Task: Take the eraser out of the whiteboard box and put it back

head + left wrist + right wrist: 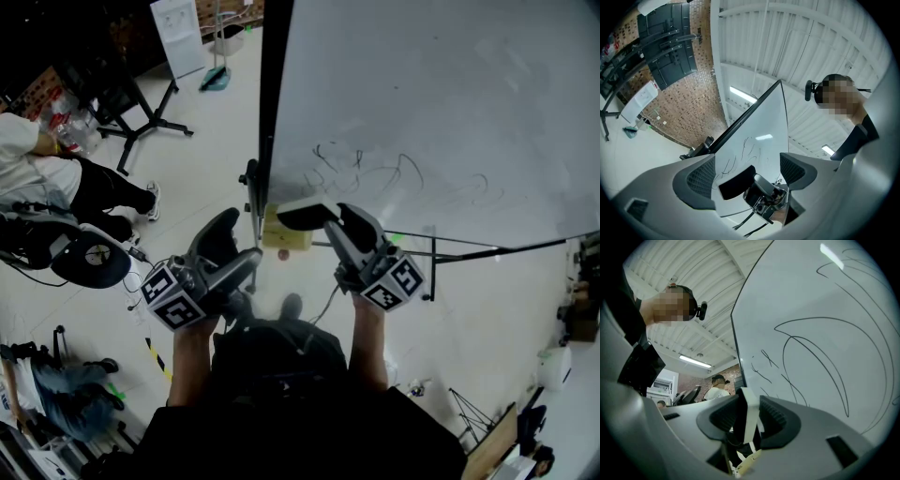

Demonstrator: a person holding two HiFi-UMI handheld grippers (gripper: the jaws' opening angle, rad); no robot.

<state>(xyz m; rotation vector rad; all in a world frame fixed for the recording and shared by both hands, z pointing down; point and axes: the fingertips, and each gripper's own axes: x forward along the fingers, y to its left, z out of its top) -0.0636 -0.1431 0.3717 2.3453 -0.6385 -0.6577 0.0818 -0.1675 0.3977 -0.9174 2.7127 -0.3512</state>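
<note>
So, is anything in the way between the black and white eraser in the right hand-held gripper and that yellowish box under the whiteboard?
Nothing visible is. The right hand-held gripper grips the black and white eraser right by the yellowish box, with no object between them. The left hand-held gripper is open, off to the box's left.

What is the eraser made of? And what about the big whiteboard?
The eraser seems a white, smooth hard-plastic back with a dark matte pad, probably felt; the fibres are too small to see. The whiteboard is a smooth, glossy white panel, since light glints off it; what lies beneath can't be told. Its dark edge frame looks like metal or plastic.
</note>
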